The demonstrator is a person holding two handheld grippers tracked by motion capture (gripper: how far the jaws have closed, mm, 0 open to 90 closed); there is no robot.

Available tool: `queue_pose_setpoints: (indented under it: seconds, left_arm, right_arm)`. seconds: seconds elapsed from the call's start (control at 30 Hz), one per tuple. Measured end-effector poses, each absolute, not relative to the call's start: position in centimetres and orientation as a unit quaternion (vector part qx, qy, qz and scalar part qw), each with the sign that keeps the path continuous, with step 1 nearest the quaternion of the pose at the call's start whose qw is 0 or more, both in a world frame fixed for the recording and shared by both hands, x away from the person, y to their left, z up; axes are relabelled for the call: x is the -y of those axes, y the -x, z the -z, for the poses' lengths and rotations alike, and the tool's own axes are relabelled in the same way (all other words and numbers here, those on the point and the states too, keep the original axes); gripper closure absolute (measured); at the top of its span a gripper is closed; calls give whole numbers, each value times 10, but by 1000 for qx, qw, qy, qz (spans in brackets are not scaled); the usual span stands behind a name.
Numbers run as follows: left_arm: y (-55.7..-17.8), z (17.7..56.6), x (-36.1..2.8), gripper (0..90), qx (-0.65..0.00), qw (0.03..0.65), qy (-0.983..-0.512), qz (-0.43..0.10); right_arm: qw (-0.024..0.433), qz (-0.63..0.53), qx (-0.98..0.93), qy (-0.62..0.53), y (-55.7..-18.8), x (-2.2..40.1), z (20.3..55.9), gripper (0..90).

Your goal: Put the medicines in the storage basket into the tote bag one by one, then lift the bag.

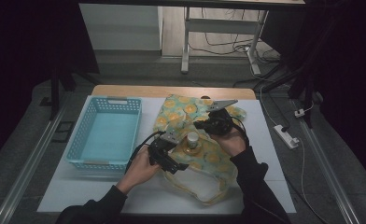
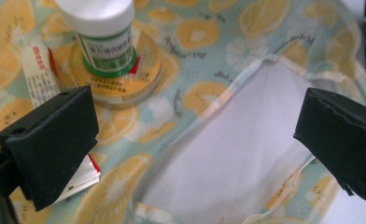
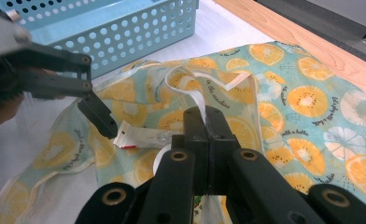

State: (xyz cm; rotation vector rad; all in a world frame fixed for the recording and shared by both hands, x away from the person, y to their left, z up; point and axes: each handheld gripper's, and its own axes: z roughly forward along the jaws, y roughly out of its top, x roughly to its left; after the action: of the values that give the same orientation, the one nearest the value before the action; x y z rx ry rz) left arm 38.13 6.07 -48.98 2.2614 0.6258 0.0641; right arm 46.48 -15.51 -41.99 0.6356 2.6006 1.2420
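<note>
A fabric bag [image 1: 204, 156] printed with orange slices lies on the table. On its cloth sits a round yellow tin [image 2: 120, 84], and a white-capped bottle [image 1: 192, 139] [image 2: 105, 35] stands upright on the tin. A red-and-white sachet [image 2: 40, 77] lies beside them. My left gripper [image 1: 174, 151] [image 2: 200, 121] is open wide over the bag's mouth, where white lining [image 2: 246, 154] shows between the jaws; its left fingertip [image 2: 50, 144] rests over a sachet. My right gripper [image 1: 202, 125] [image 3: 209, 116] is shut on the bag's white strap [image 3: 197, 95], just behind the bottle.
A teal perforated basket [image 1: 80, 140] [image 3: 125, 32] stands with nothing in it at the left of the white table cover [image 1: 265, 154]. The wooden table edge [image 1: 172, 91] runs along the back. A power strip [image 1: 286, 136] and cables lie on the floor to the right.
</note>
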Motion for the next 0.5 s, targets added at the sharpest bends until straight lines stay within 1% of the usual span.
queue_pose_setpoints:
  seconds: [0.5]
  left_arm:
    - [-386,513,-48,0,-242,353,-903,-24]
  right_arm:
    - [94,-418,-878,-216,-465,156,421,891]
